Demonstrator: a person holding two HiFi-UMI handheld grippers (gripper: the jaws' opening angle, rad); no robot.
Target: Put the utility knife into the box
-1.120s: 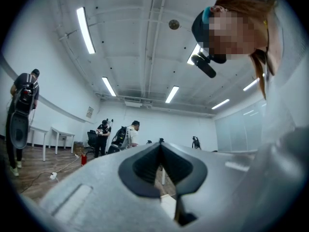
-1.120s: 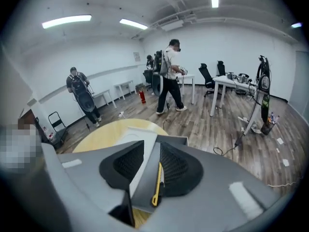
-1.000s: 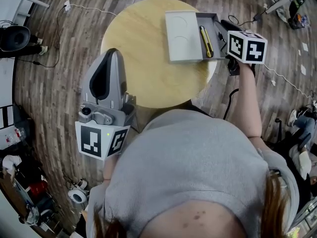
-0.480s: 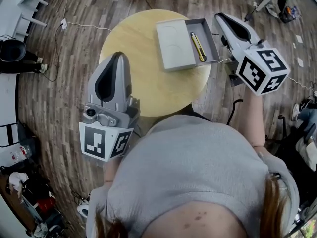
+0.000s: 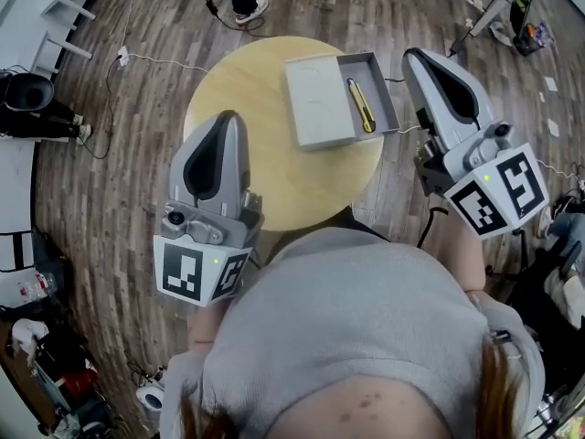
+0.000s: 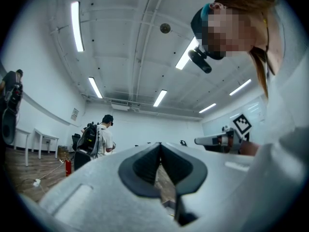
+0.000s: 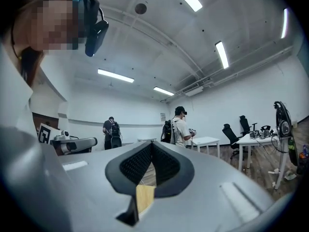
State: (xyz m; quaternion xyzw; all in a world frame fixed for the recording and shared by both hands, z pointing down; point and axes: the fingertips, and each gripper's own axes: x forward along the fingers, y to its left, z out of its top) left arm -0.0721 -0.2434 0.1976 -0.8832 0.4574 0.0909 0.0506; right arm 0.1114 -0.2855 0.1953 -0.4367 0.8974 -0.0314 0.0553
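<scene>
1. The utility knife, yellow and black, is seen lying lengthwise on the floor of the open grey box, with neither gripper touching it.
2. The box is set on the far right part of the round wooden table. Its flat grey lid is laid against its left side.
3. The right gripper is held raised off the table's right edge, near the box but apart from it. Its jaws have just been closed and are pressed tip to tip, with nothing gripped between them.
4. The left gripper is held over the table's near left part, well apart from the box. Its jaws are likewise clenched together and nothing is held.
5. The table is surrounded by a wood-plank floor, across which a thin cable is trailed.
6. In the left gripper view, a person with a backpack is seen standing far off in the white room. Ceiling strip lights are seen above.
</scene>
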